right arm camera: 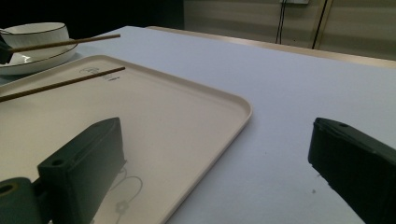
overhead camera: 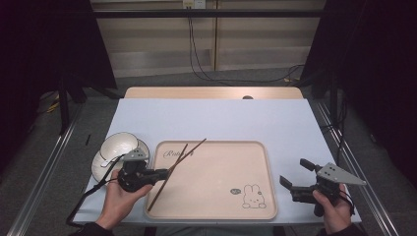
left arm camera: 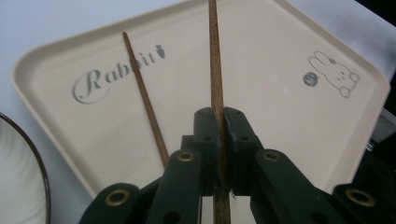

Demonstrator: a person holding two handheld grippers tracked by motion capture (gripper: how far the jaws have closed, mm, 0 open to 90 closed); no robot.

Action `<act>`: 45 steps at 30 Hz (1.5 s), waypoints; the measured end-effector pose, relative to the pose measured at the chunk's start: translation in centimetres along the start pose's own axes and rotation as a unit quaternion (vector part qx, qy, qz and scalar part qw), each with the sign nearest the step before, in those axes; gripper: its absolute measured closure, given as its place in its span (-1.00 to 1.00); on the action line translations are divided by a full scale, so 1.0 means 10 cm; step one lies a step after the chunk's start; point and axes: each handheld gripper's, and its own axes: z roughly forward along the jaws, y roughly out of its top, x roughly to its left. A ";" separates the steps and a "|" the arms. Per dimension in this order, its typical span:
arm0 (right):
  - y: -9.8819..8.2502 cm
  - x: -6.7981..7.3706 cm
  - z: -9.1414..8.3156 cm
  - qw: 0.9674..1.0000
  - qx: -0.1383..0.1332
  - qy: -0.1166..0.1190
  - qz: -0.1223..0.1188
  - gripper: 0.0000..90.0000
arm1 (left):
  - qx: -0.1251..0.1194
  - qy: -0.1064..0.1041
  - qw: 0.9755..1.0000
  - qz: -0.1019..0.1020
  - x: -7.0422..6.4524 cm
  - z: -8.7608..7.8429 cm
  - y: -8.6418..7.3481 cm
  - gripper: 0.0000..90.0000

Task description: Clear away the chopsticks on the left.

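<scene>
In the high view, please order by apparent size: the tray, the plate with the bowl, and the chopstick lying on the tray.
1. Tray, clearly the largest.
2. Plate with the bowl.
3. Lying chopstick: longer than the plate is wide, but very thin, so the smallest in area.

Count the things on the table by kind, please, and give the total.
Chopsticks: 2, one clamped in the left gripper at, one lying on the tray at
Tray: 1
Bowl: 1
Plate: 1
Total: 5
</scene>
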 end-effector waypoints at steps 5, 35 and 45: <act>0.00 0.00 0.00 1.000 -0.001 0.001 -0.001 -0.93 | 0.012 0.032 0.999 -0.027 -0.05 0.10 -0.06 0.88; 0.00 0.01 0.01 1.000 0.000 0.009 -0.003 -0.92 | 0.063 0.092 0.989 -0.096 -0.07 0.42 -0.17 0.88; 0.00 0.01 0.01 1.000 0.000 0.009 -0.003 -0.92 | 0.076 0.092 0.988 -0.103 -0.08 0.51 -0.16 0.87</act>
